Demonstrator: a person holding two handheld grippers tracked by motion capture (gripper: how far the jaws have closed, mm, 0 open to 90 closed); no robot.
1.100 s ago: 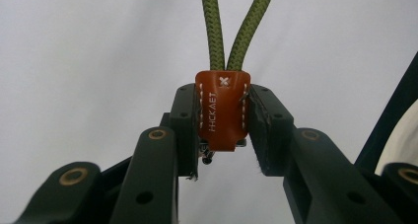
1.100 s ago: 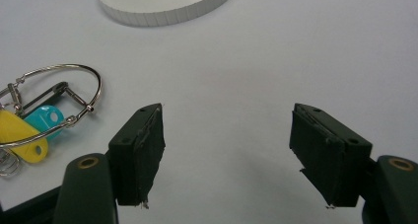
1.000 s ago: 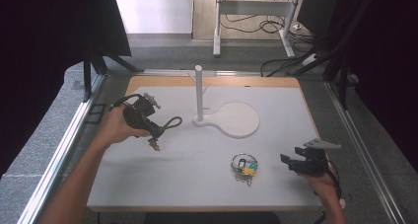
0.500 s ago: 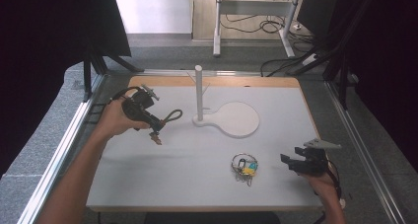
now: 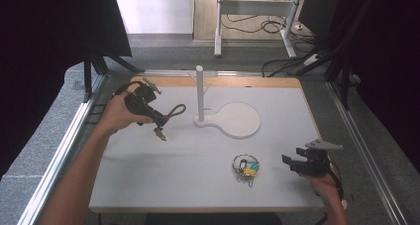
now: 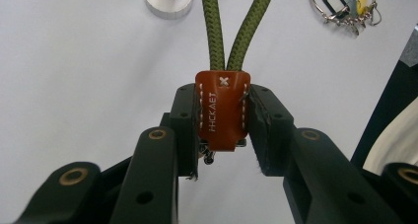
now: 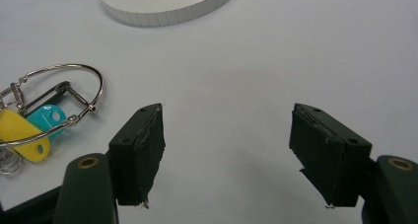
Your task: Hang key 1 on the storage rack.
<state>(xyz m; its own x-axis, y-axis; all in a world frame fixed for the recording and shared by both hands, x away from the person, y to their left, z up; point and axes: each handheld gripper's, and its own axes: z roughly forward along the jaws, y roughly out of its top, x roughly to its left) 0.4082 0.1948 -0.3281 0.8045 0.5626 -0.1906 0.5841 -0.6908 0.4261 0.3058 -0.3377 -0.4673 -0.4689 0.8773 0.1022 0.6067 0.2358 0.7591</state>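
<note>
The left gripper (image 6: 222,135) is clenched on the brown leather tab (image 6: 223,108) of a key strap, whose green cord loop (image 6: 236,26) runs on past the pads. In the high view that gripper (image 5: 159,127) hangs above the table's (image 5: 163,180) left half, near the white post stand (image 5: 200,93). The right gripper (image 7: 229,150) stands released, jaws wide apart, with the key ring (image 7: 37,118) lying just beside it on the table.

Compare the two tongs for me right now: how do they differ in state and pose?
The left tongs are shut on the brown leather tab of the green cord loop; the right tongs stand open with nothing between them. The left tongs are held up off the white table, while the right tongs sit low beside the key ring. Both have black jaws.
</note>
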